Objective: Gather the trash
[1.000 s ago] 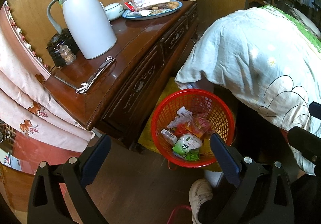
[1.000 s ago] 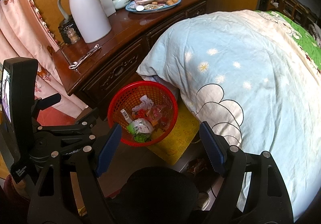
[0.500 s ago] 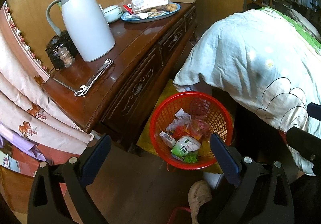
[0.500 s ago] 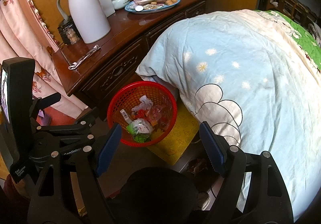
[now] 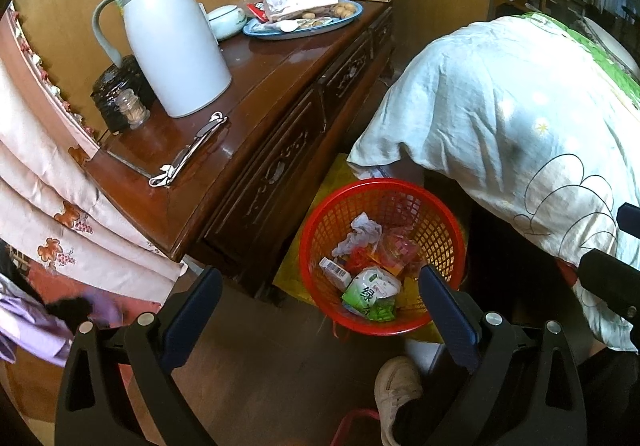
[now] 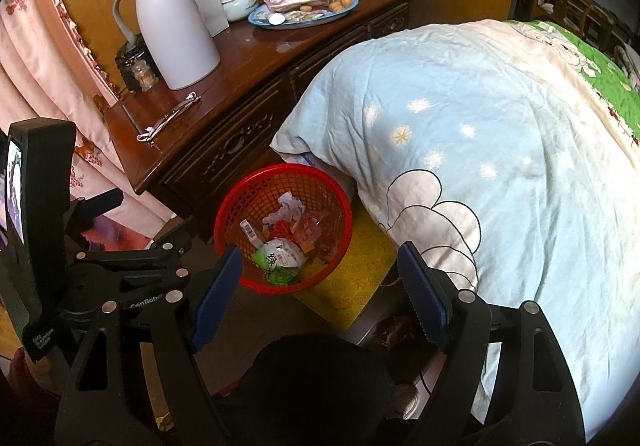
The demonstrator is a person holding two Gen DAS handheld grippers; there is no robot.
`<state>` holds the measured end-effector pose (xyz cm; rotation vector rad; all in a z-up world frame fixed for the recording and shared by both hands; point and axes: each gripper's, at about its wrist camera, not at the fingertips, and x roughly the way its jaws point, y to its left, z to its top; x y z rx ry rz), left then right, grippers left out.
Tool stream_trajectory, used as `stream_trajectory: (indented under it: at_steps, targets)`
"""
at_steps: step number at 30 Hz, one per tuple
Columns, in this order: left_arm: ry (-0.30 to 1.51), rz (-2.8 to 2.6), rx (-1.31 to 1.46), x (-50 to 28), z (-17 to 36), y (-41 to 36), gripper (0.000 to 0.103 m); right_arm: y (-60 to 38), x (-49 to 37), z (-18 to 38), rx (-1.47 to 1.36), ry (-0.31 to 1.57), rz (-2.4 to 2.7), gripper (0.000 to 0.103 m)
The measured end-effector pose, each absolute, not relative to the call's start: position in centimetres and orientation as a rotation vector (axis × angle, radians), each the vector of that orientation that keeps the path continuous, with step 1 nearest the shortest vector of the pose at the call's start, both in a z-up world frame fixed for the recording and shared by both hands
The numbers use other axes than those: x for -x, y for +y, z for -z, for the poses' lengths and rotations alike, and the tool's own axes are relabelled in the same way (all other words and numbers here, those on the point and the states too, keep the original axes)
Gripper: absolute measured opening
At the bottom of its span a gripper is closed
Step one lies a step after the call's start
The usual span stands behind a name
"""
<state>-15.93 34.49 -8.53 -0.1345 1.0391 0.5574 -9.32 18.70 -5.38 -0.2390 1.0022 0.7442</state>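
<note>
Red mesh basket (image 5: 382,258) sat on the floor between the cabinet (image 5: 256,150) and quilt (image 6: 500,166), already holding wrappers (image 5: 372,292), while both the left gripper (image 5: 320,316) and right gripper (image 6: 320,280) hung spread and empty, so a careless reach risked tipping it.

Your left gripper (image 5: 320,310) sits at the bottom of its own view, angled downward, jaws wide apart with nothing between the pads. Your right gripper (image 6: 320,278) matches it, lower centre, jaws spread and empty. Your shoe (image 5: 398,386) shows at bottom centre.
</note>
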Motion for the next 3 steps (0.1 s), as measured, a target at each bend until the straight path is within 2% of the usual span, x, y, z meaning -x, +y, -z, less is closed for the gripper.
stream_trajectory:
  at_steps: [3]
  targets:
    - [1.037, -0.564, 0.134, 16.14, 8.32, 34.57, 0.097, 18.65, 9.54, 5.1, 0.237, 0.998, -0.746, 0.077]
